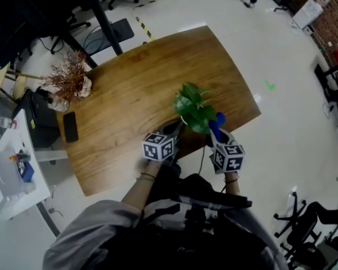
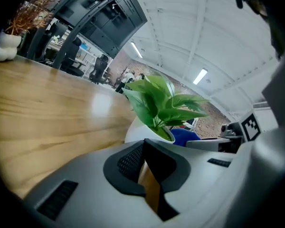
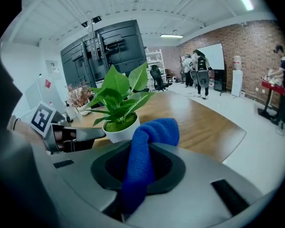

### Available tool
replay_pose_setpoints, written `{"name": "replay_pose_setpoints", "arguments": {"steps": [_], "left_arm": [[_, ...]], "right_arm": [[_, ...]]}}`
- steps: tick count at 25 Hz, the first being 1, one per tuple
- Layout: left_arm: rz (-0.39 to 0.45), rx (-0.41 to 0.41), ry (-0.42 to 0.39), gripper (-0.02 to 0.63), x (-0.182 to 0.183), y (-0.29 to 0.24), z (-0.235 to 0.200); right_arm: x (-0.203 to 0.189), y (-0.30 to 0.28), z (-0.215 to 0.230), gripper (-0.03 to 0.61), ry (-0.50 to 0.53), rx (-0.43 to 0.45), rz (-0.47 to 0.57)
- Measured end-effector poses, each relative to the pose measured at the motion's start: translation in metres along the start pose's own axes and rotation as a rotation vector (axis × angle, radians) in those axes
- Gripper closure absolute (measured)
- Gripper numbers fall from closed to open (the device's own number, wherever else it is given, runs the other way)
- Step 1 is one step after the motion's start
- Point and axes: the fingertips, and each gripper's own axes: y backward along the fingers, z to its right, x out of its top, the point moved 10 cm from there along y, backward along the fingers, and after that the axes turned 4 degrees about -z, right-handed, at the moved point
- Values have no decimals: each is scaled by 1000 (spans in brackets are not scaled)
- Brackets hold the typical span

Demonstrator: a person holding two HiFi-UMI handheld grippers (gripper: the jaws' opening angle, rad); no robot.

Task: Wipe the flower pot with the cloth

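- Head view: steeply down onto a wooden table (image 1: 129, 89), with a green plant (image 1: 192, 107) standing near the edge closest to the person.
- Flanking the plant, left gripper (image 1: 177, 129) on one side and right gripper (image 1: 216, 131) on the other, both close beside it.
- In the right gripper view, jaws clamped on a blue cloth (image 3: 145, 151), bunched into a rounded fold above them and hanging down through the slit.
- Just beyond that fold, a white flower pot (image 3: 118, 133) upright on the table, broad leaves spreading over its rim.
- Unclear from any view whether cloth and pot actually touch.
- In the left gripper view, jaws a little apart with nothing held, only a strip of table wood showing through the gap.
- Same pot (image 2: 138, 128) just ahead of the left gripper, the blue cloth peeking out behind it.
- At the table's far left corner, dried twigs in a pale vase (image 1: 73, 84), well apart from the pot.
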Motion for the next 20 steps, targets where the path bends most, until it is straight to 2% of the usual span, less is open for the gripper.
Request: {"name": "replay_pose_setpoints", "arguments": {"steps": [3,6,14,20], "left_arm": [[4,-18,9,609,3,-3,-4],[6,-4,18,607,9,-5,-9],[55,36,48,609,29,-10,-31],[57,45,41,609,33,-8,-31]], "right_arm": [[8,-11,2,520,78,33,9],[12,-21,-6,520,117,101,15],[0,-50,-29,520,163,177,-84],[-12,-62,-28,520,138,213,-125]]}}
